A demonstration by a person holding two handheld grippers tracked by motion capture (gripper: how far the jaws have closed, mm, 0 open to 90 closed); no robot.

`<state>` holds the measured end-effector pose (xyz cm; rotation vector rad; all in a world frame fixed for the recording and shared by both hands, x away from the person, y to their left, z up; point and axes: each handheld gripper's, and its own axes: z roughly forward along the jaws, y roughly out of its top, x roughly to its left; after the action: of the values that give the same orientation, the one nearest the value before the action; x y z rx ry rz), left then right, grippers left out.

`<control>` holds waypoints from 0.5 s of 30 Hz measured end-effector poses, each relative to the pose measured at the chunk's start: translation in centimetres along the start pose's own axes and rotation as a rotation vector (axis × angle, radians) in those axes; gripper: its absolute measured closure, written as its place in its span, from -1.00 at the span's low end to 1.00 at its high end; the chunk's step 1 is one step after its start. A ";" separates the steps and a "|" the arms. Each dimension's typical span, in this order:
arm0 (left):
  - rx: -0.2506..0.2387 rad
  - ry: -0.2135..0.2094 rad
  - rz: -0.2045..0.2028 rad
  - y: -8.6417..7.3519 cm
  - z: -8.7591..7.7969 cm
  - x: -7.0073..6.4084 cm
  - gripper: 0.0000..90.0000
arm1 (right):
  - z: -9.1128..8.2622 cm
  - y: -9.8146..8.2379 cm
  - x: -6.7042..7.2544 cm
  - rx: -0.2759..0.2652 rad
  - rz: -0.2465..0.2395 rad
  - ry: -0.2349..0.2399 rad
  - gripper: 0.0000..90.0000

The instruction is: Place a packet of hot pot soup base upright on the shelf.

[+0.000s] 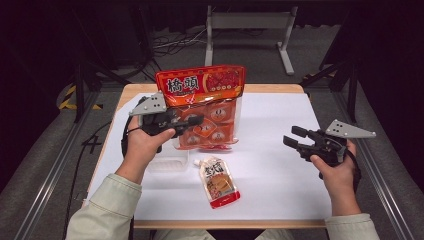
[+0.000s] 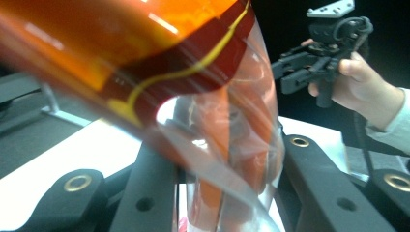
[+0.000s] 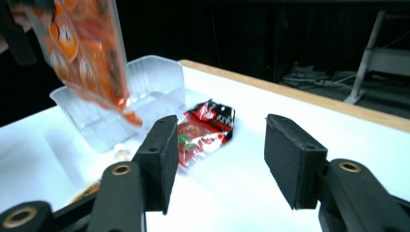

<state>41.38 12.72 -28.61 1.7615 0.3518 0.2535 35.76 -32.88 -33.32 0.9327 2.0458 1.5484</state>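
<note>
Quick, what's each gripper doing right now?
Left gripper: shut on the orange snack bag, held up off the table.
Right gripper: open, holding nothing.

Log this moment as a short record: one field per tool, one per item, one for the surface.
left tool: shut on the orange snack bag, holding it upright above the table
right tool: open, holding nothing, over the table's right side
spouted pouch: lying flat near the front edge
clear plastic tray: on the table under the raised bag
small red packet: lying beside the tray
table: white top with a wooden edge
</note>
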 end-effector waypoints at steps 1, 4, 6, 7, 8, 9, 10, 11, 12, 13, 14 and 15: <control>0.001 0.005 0.002 0.1 0.0 0.2 0.57 | 0.1 -0.1 0.0 0.014 -0.006 -0.009 0.05; 0.004 0.022 -0.002 0.3 -0.2 0.7 0.57 | 0.3 -0.5 -0.1 0.043 -0.008 -0.021 0.05; 0.002 0.031 -0.002 0.5 -0.3 1.1 0.57 | 0.4 -0.8 -0.2 0.056 -0.005 -0.028 0.05; 0.000 0.038 -0.002 0.5 -0.3 1.4 0.57 | 0.5 -0.9 -0.2 0.062 -0.006 -0.031 0.05; -0.007 0.045 -0.004 0.6 -0.4 1.6 0.57 | 0.5 -1.1 -0.3 0.067 -0.003 -0.035 0.05; -0.011 0.054 -0.007 0.6 -0.5 1.9 0.57 | 0.5 -1.2 -0.4 0.071 0.000 -0.041 0.05; -0.016 0.065 -0.007 0.7 -0.6 2.2 0.56 | 0.5 -1.4 -0.4 0.067 0.000 -0.044 0.05; -0.017 0.071 -0.009 0.7 -0.7 2.4 0.57 | 0.6 -1.6 -0.5 0.066 -0.002 -0.053 0.05; -0.020 0.083 -0.011 0.8 -0.9 2.8 0.57 | 0.6 -1.7 -0.5 0.071 0.001 -0.056 0.05; -0.023 0.091 -0.014 0.8 -1.0 3.0 0.57 | 0.5 -1.8 -0.6 0.075 0.000 -0.061 0.05; -0.022 0.097 -0.018 0.9 -1.1 3.3 0.57 | 0.5 -1.9 -0.7 0.074 -0.002 -0.062 0.05; -0.027 0.099 -0.029 0.9 -1.2 3.5 0.57 | 0.5 -2.0 -0.7 0.073 0.002 -0.064 0.05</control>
<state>44.26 14.94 -27.55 1.7192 0.4436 0.3243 36.06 -33.38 -35.38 0.9980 2.0688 1.4350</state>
